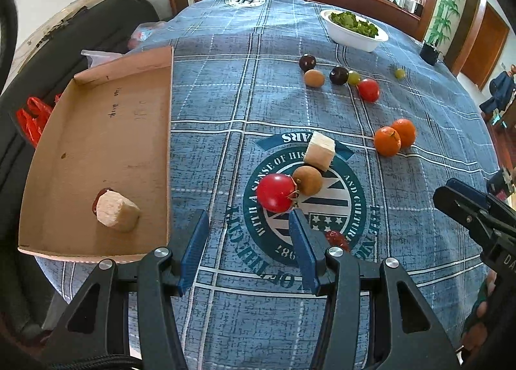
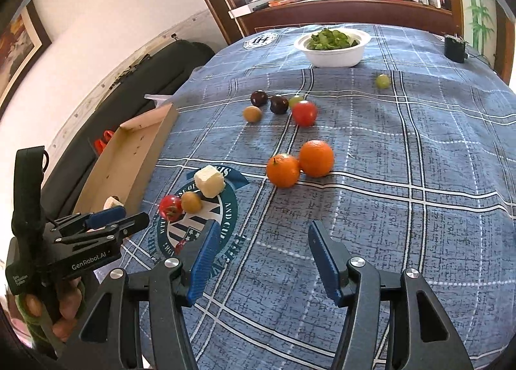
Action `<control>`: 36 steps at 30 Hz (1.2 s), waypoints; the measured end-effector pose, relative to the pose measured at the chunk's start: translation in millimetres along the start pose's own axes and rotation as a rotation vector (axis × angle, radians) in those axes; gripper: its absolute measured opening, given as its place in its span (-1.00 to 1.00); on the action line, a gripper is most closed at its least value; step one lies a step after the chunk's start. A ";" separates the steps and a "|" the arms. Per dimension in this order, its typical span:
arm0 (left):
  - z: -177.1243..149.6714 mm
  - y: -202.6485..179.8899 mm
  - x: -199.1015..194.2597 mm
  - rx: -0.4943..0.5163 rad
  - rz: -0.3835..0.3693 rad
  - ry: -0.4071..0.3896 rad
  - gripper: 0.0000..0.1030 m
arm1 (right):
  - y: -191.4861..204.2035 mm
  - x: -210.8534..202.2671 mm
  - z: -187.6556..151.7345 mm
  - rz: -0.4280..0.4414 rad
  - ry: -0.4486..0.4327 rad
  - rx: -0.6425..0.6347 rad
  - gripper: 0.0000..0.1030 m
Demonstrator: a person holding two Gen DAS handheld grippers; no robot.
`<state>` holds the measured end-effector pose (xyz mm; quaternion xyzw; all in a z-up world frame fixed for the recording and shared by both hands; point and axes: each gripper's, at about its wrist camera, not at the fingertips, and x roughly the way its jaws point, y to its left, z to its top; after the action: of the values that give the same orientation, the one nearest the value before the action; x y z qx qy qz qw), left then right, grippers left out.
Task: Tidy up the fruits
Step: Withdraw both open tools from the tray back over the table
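Left tool stands wide, empty — red tomato just ahead of its right finger, touching a brown fruit. Cardboard tray lies to its left. Right tool also wide, empty — two oranges ahead on the desk.

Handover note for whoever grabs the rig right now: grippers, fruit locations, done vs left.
Left gripper: open, empty, pointed at the near red tomato.
Right gripper: open, empty, over bare cloth short of the two oranges.
Cardboard tray: holds one pale chunk with something red behind it, mostly hidden.
Still on the tablecloth: near tomato touching a brown fruit and a pale cube; a small red piece by the left finger; the oranges; far cluster of two dark plums, brown fruit, green grape, tomato; one lone grape.
Left: nearly everything.
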<state>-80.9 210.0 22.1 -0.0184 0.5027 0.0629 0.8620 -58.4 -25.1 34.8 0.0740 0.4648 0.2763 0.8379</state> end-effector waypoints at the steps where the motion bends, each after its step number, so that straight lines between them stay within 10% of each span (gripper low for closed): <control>1: -0.2 0.0 0.1 -0.001 0.001 0.001 -0.03 | -0.1 -0.7 -0.3 -0.001 0.000 0.001 0.14; 36: 1.6 6.5 10.1 -0.017 -0.022 0.017 -0.02 | -16.0 -6.9 4.5 -0.048 -0.013 0.037 -0.01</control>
<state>-75.4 217.4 14.3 -0.0317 0.5091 0.0576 0.8582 -51.3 -41.5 36.4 0.0804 0.4660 0.2469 0.8458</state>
